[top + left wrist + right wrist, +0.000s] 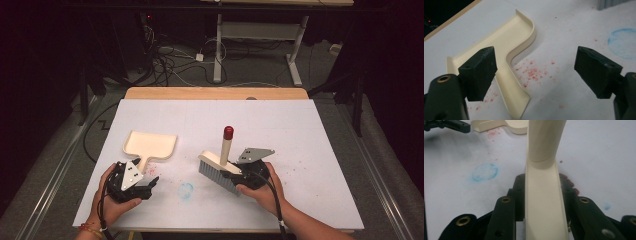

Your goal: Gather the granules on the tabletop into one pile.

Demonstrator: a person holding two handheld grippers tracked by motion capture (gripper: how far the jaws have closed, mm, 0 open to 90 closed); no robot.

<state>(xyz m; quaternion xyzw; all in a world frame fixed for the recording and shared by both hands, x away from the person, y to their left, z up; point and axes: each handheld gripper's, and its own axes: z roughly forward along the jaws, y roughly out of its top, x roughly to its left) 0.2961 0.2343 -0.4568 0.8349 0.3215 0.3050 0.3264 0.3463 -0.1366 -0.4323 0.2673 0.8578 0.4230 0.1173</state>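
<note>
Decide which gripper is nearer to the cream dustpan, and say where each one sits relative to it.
Left. The left gripper hangs open right at the dustpan handle, one jaw over it. The right gripper is farther off, across the table, shut on the brush.

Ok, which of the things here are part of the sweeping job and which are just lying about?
In the job:
brush, clamped in the right gripper
dustpan, its handle between the left gripper's open jaws
red crumbs

Lying about:
blue chalk ring
cables on the floor
far desk frame
</note>
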